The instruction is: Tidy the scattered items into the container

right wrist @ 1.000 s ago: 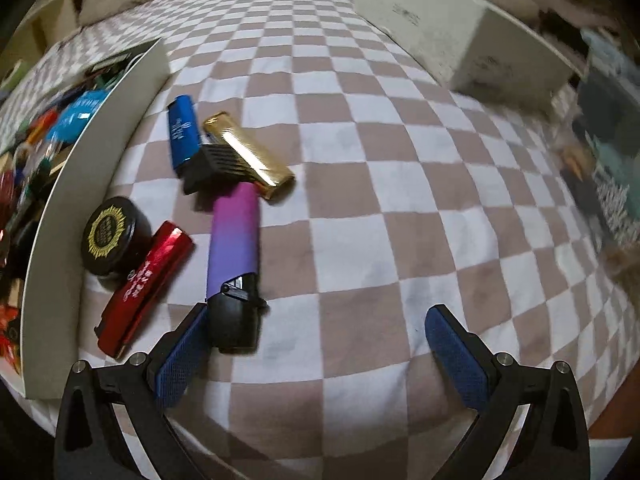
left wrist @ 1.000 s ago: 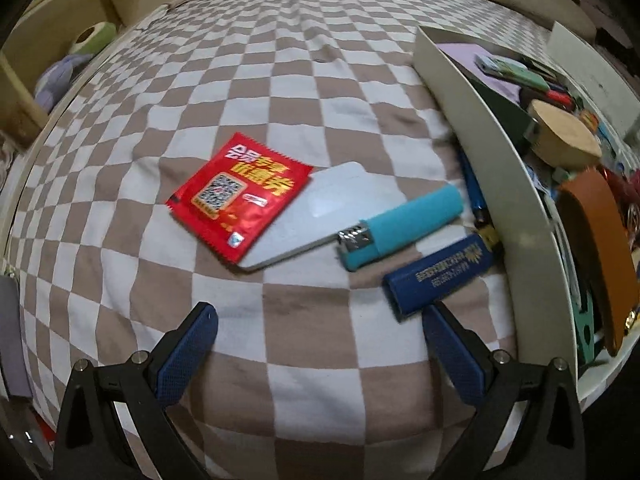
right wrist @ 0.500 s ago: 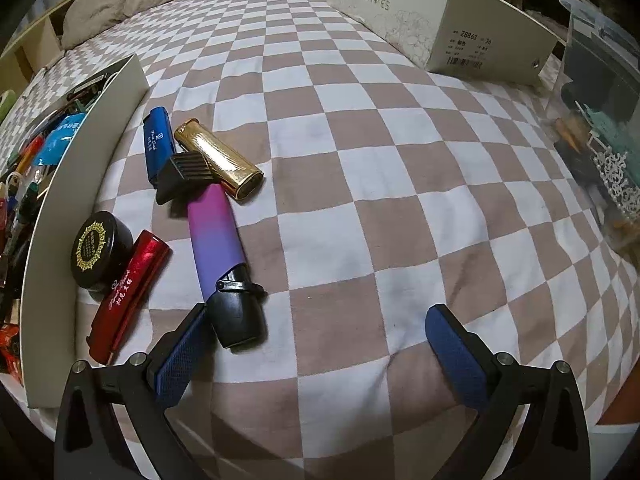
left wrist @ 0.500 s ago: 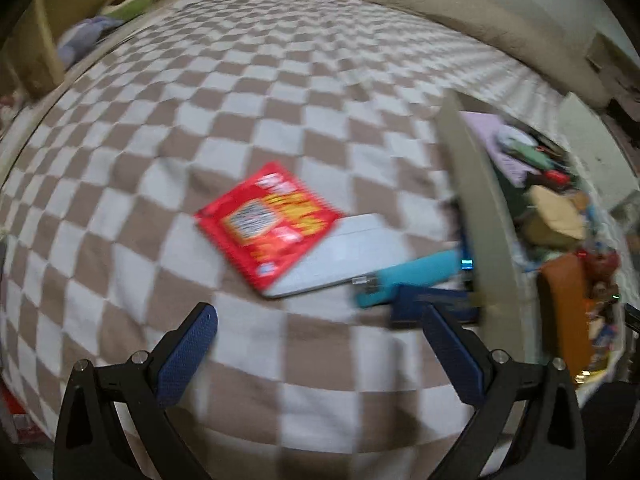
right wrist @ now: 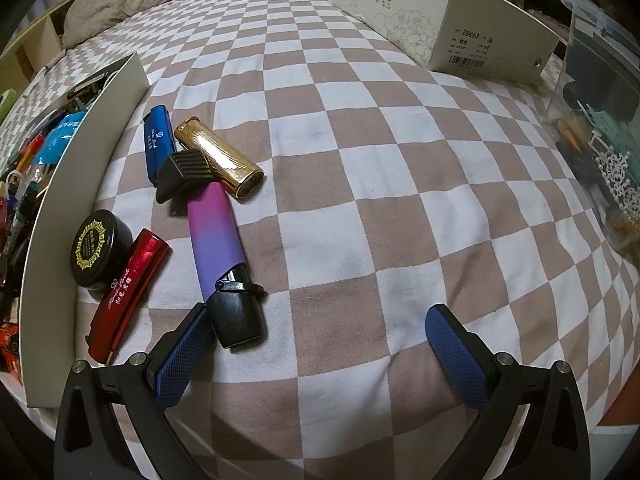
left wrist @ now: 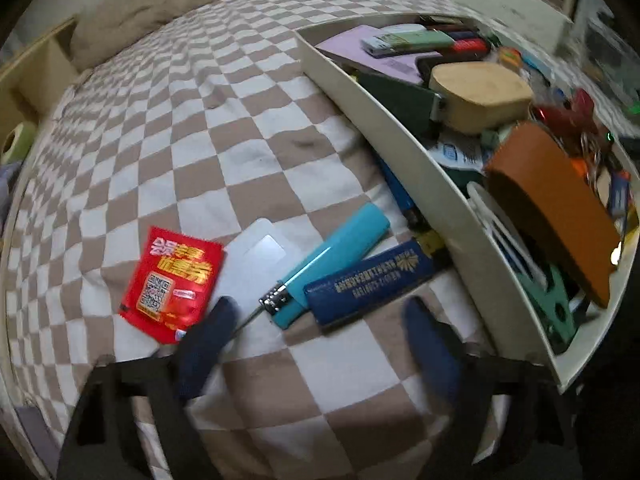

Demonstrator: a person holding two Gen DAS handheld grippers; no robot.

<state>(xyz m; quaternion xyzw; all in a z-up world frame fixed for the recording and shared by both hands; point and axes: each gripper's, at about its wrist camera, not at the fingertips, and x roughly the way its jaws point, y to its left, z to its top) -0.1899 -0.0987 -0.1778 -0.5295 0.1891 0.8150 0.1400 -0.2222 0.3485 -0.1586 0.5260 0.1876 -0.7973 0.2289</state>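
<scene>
Left gripper point(left wrist: 316, 344) has its jaws closing with nothing between them, hovering near the teal lighter point(left wrist: 332, 264) and navy lighter point(left wrist: 372, 280) lying just outside the container point(left wrist: 420, 168). Right gripper point(right wrist: 316, 352) sits spread wide, empty, its left pad right beside the purple torch lighter point(right wrist: 218, 240)

Cream container point(left wrist: 404, 148), crammed with oddments; teal lighter point(left wrist: 332, 256) and navy lighter point(left wrist: 372, 280) lie flat beside its wall.

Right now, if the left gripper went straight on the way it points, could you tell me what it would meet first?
Probably the dark blue lighter, which lies just ahead of the left gripper, whose jaws are closing on nothing yet. The turquoise lighter lies alongside; depth is unclear.
</scene>
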